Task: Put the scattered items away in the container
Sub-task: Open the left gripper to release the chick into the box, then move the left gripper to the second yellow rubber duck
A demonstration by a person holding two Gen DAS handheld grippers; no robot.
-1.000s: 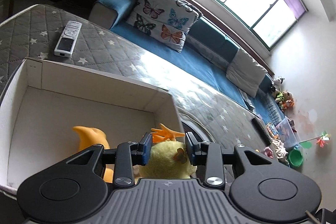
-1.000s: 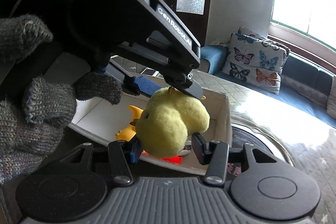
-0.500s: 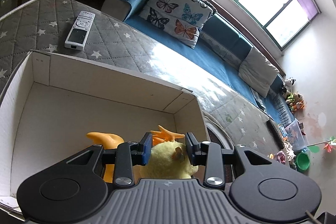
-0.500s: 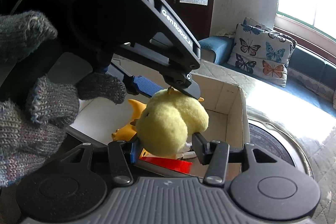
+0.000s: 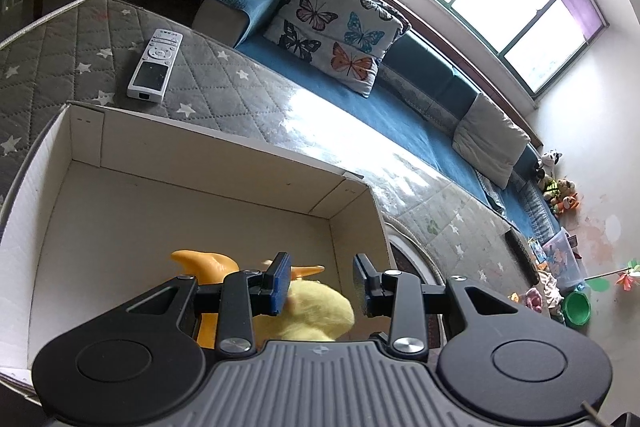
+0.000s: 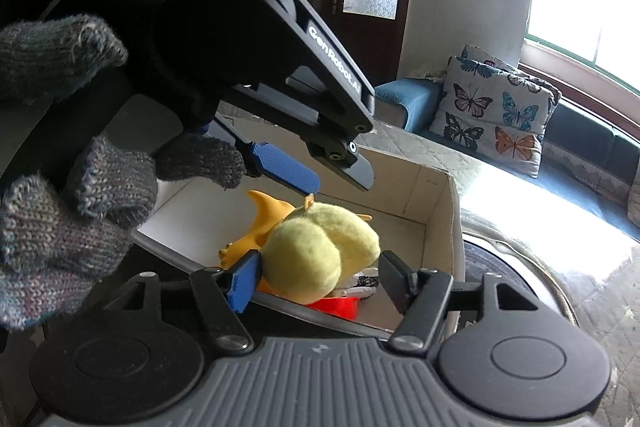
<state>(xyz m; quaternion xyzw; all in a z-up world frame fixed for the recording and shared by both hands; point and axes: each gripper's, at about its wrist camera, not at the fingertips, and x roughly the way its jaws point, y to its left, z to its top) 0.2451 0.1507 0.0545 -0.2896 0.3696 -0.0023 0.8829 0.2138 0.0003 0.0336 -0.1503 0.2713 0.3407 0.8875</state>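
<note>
A white cardboard box [image 5: 208,155] sits on a grey quilted table. My left gripper [image 5: 320,285] is open above the box, and a yellow plush chick [image 5: 320,311] lies in the box just below its jaws. An orange toy [image 5: 200,261] lies beside the chick. In the right wrist view the left gripper [image 6: 320,167] hangs over the chick [image 6: 320,251] and the orange toy [image 6: 268,215]. My right gripper [image 6: 316,283] is open at the box's near rim [image 6: 452,211], with the chick showing between its fingers. A red item [image 6: 336,307] lies under the chick.
A white remote control [image 5: 154,65] lies on the table beyond the box. A blue sofa [image 5: 400,115] with a butterfly cushion [image 5: 340,31] runs along the window wall. A round dark mat [image 6: 500,275] lies right of the box. Toys and a green bowl [image 5: 576,307] sit on the floor.
My left gripper has opened and the yellow chick has dropped out of it into the box. The right gripper has opened wider and both have shifted a little over the box.
</note>
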